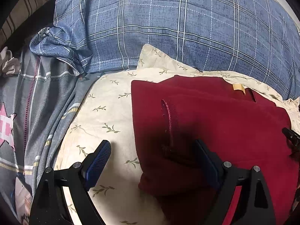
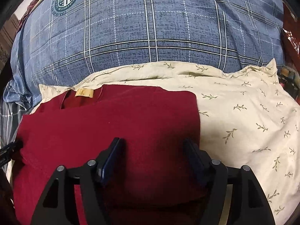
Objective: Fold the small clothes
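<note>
A dark red garment (image 1: 215, 116) (image 2: 112, 116) lies folded on a cream leaf-print pillow (image 1: 105, 112) (image 2: 243, 112), its tan label (image 1: 238, 89) (image 2: 84, 93) at the far edge. A stitched hem strip (image 1: 168, 118) lies across its top. My left gripper (image 1: 152, 150) is open wide over the garment's left edge, one finger above the pillow and the other above the red cloth. My right gripper (image 2: 152, 146) is open over the garment's near right part, red cloth showing between its fingers, no pad pressing. Each gripper's tip peeks into the other's view.
A blue plaid quilt (image 1: 168, 28) (image 2: 150, 28) bulges behind the pillow. Grey patterned bedding (image 1: 37, 103) with a pink star lies to the left. Something shiny and red (image 2: 290, 33) sits at the far right edge.
</note>
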A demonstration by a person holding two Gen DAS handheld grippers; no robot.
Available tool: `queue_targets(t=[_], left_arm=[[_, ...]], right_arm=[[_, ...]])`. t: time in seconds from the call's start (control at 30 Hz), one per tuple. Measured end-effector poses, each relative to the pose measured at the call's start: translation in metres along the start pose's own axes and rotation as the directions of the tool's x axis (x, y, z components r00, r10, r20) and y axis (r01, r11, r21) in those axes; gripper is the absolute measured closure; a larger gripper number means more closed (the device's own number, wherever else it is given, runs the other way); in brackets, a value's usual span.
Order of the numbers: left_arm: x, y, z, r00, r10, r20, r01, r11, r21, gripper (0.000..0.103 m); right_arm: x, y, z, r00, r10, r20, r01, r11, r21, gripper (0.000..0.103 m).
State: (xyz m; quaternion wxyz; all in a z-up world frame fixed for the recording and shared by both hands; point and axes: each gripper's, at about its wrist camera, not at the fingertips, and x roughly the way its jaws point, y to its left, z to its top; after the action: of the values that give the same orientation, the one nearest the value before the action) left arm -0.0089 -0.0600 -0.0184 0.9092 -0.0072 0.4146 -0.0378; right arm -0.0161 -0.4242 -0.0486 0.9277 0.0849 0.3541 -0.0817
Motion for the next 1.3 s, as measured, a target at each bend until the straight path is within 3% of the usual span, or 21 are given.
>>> queue_targets(t=[0.5, 0.67, 0.8, 0.93, 1.1, 1.3], left_arm=[[0.01, 0.003, 0.0, 1.0, -0.004, -0.027, 0.003, 1.0, -0.027, 0.006], [0.012, 0.007, 0.0, 0.999, -0.019, -0.033, 0.018, 0.999, -0.042, 0.006], [0.007, 0.007, 0.0, 0.999, -0.019, -0.04, 0.018, 0.999, -0.038, 0.006], [-0.001, 0.014, 0.001, 0.999, -0.027, -0.041, 0.025, 0.999, -0.036, 0.006], [-0.015, 0.012, 0.001, 1.0, -0.011, -0.005, 0.011, 1.0, -0.016, 0.008], [-0.026, 0.008, 0.0, 0.999, -0.034, 0.031, 0.034, 0.999, -0.002, 0.008]], right_arm=[[0.002, 0.007, 0.006, 1.0, -0.022, -0.02, 0.021, 0.999, -0.025, 0.023], [-0.004, 0.008, 0.01, 0.997, -0.04, -0.061, 0.04, 0.999, -0.001, 0.023], [-0.017, 0.019, 0.004, 0.994, -0.084, -0.071, 0.079, 0.995, -0.065, 0.023], [-0.038, 0.029, -0.002, 0.993, -0.109, -0.05, 0.103, 0.988, -0.111, 0.022], [-0.068, 0.034, 0.01, 0.999, -0.024, 0.035, 0.026, 0.998, -0.06, 0.022], [-0.064, 0.014, 0.037, 0.993, -0.086, 0.079, 0.088, 0.996, -0.019, 0.023]])
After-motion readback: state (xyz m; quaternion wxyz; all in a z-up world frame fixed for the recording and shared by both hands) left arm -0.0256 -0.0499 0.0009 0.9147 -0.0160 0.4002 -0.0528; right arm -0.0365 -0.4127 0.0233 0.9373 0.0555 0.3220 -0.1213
